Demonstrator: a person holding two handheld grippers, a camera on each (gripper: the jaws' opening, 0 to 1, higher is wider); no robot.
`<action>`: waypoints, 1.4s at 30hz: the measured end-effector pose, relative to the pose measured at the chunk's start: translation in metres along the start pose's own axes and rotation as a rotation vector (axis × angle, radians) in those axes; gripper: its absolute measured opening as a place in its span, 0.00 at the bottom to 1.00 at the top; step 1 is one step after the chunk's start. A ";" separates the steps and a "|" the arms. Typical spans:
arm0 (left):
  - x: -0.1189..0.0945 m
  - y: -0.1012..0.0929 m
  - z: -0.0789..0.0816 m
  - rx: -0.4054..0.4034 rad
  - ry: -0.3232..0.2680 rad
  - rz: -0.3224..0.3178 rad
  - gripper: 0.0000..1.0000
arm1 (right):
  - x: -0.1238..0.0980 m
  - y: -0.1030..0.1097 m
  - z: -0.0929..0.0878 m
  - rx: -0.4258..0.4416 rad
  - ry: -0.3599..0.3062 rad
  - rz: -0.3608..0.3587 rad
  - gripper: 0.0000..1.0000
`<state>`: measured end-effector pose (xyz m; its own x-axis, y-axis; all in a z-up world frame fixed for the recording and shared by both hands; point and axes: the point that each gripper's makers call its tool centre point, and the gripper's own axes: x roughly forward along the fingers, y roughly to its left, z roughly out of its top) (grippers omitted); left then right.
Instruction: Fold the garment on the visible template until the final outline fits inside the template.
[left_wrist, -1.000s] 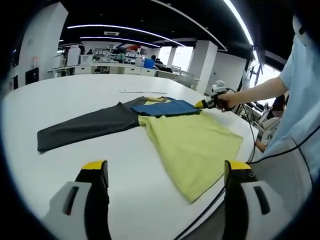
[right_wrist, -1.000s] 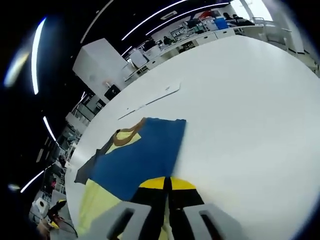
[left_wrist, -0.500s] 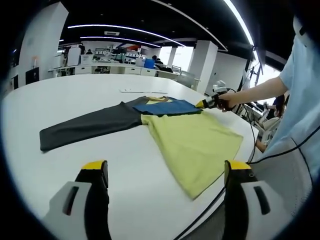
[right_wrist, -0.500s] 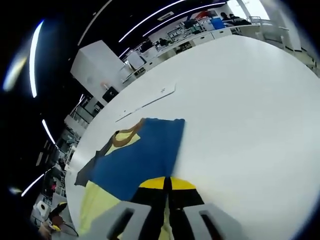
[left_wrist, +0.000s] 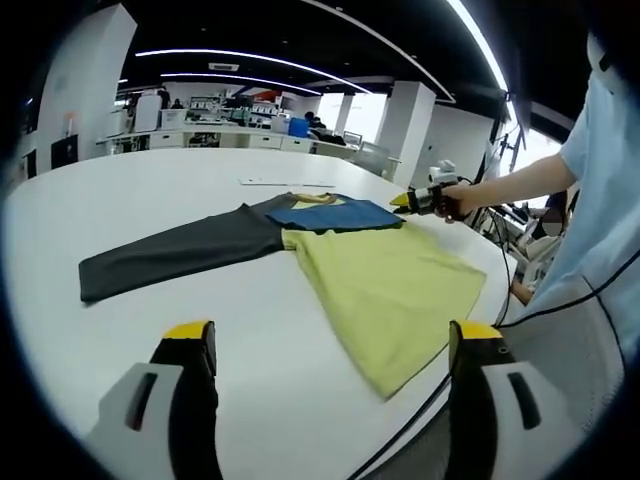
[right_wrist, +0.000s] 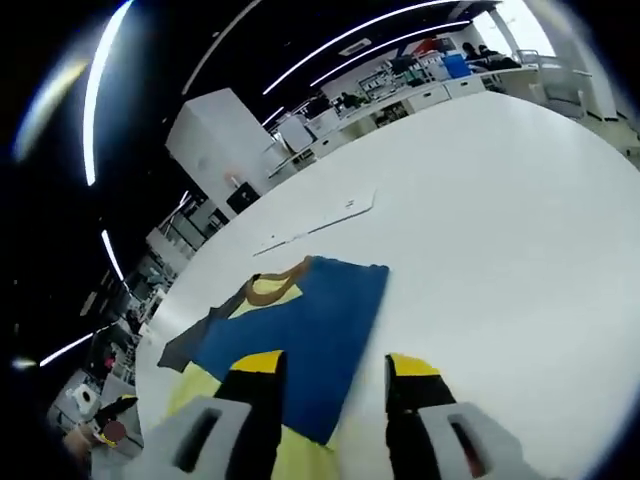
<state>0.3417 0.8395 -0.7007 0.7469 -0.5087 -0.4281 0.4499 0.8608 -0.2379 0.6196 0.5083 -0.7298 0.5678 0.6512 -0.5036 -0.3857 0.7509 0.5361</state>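
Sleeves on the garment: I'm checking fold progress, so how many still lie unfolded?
1. The dark grey sleeve stretches flat across the white table; the blue sleeve is folded over the yellow body.

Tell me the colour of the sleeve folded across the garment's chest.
Blue: the folded-over sleeve lies on the yellow-green garment body, clearest in the right gripper view.

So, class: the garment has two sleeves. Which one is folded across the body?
The blue sleeve is folded over the yellow body, beside the right tongs. The dark grey sleeve lies stretched out flat.

The shirt (left_wrist: 330, 255) is soft matt cloth, smooth and nearly creaseless. The surface (left_wrist: 150, 195) beneath is smooth white with a faint sheen.
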 end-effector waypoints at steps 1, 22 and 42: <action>0.000 0.000 0.000 -0.001 0.001 -0.001 0.94 | -0.002 0.000 0.001 -0.012 -0.003 0.002 0.52; 0.003 -0.003 -0.004 -0.023 0.011 -0.022 0.95 | -0.015 0.009 -0.011 -0.101 0.011 0.034 0.80; -0.023 0.108 0.013 -0.103 -0.025 0.220 0.88 | -0.043 0.041 -0.026 -0.143 -0.013 0.097 0.78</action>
<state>0.3793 0.9439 -0.7051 0.8338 -0.3083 -0.4579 0.2239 0.9471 -0.2300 0.5604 0.5143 -0.7036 0.5320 0.7204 -0.4450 -0.5380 0.6934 0.4792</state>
